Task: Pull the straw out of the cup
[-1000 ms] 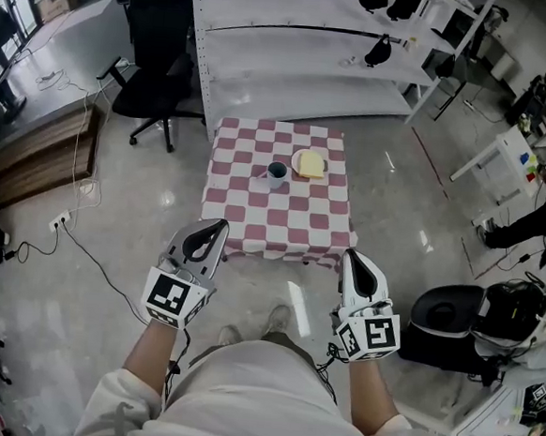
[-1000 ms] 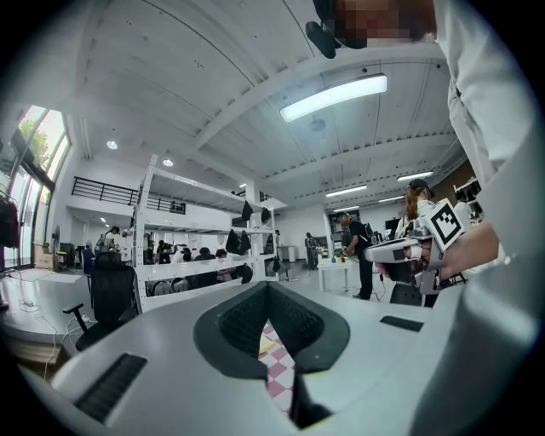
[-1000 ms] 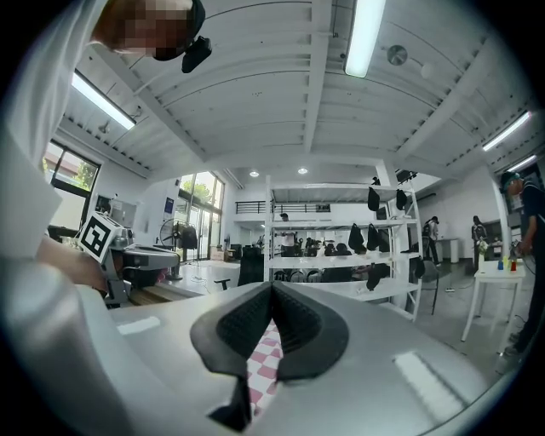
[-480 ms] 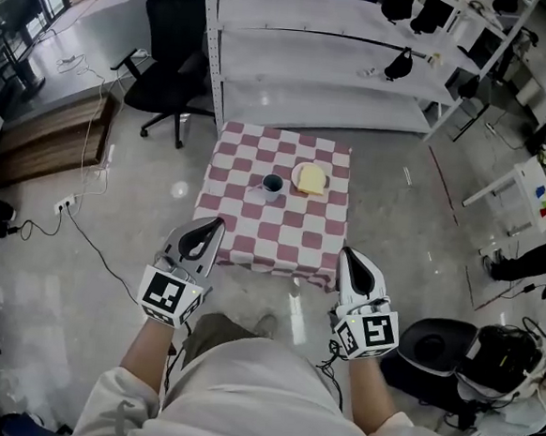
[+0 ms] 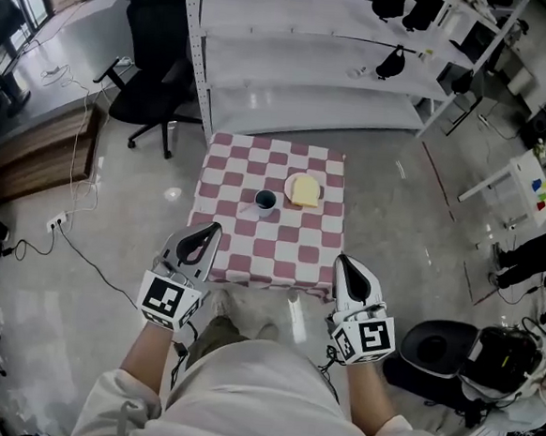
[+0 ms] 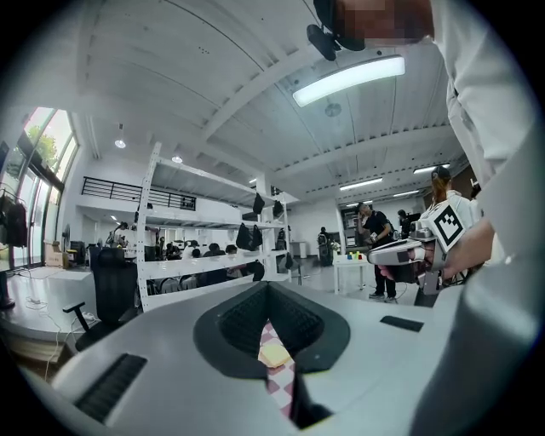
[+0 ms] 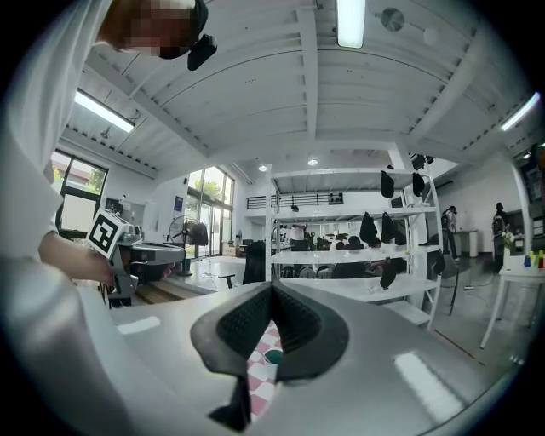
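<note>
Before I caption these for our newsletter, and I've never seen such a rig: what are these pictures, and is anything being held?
No robot here: a person holds a claw in each hand, each with a marker cube. The head view looks down from the person's head at the left claw and right claw. The two gripper views come from cameras riding on each claw, looking along its jaws. Both claws are shut and empty. Ahead stands a table with a checkered cloth, bearing a cup and a plate with something yellow. A straw is too small to make out.
</note>
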Demonstrator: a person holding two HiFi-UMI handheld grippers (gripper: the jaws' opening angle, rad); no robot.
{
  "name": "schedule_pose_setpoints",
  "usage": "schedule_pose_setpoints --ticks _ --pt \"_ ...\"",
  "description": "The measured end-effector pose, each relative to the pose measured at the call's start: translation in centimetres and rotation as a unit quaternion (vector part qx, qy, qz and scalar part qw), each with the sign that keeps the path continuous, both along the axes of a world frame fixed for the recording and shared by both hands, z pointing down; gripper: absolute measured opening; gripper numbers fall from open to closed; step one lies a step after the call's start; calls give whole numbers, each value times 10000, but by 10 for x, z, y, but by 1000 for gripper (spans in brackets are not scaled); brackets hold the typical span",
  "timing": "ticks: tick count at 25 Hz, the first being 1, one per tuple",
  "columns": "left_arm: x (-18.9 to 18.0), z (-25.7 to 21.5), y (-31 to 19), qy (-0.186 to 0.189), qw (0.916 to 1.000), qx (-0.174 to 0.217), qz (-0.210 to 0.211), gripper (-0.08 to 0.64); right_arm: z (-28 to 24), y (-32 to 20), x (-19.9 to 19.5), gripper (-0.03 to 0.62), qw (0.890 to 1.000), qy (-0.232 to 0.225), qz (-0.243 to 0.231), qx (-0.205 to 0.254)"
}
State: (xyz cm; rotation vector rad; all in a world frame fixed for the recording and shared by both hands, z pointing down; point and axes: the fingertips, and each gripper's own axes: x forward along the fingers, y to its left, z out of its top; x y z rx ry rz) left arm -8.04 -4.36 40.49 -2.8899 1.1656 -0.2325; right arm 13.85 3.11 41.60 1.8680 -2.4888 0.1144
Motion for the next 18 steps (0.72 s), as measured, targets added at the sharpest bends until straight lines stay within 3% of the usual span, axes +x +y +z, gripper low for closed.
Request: schedule_pose_setpoints --ticks 5,14,18 --pt "-7 0 -32 -6 9998 -19 205 3 3 -22 -9 38 9999 -41 136 -21" --pt "-19 -6 -71 20 9990 64 448 3 8 -56 -26 263 9998 -146 136 -46" --pt "-18 -1 -75 -11 9993 24 361 3 21 -63 -36 380 9995 -13 -236 -227"
